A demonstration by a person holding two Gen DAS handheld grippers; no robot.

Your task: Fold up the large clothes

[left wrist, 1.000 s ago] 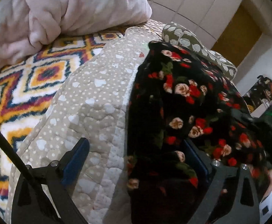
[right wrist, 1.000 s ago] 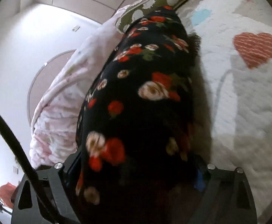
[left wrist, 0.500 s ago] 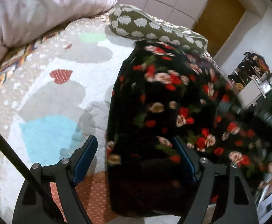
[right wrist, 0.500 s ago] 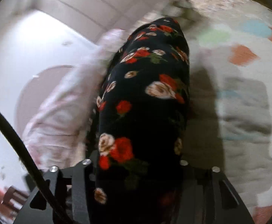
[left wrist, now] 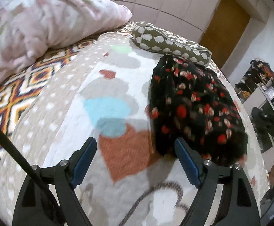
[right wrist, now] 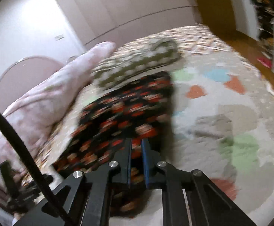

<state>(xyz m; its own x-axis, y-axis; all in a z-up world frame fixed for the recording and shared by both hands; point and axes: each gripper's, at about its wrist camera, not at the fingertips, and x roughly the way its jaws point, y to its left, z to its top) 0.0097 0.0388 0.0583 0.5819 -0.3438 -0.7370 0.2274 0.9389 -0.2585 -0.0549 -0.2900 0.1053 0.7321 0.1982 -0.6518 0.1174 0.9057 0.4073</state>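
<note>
Folded floral garment [left wrist: 193, 109] flat on heart quilt [left wrist: 118, 86]; left gripper [left wrist: 135, 148] jaws spread, empty; right gripper [right wrist: 136, 146] jaws just closing, nearly together, nothing pinched

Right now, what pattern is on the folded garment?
Black with red and cream flowers, garment; sharpest in the left wrist view.

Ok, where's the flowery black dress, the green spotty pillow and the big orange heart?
flowery black dress [left wrist: 195, 111], left wrist view, middle of the folded cloth.
green spotty pillow [left wrist: 167, 44], left wrist view, middle of its top.
big orange heart [left wrist: 125, 150], left wrist view, centre of the patch on the quilt.
</note>
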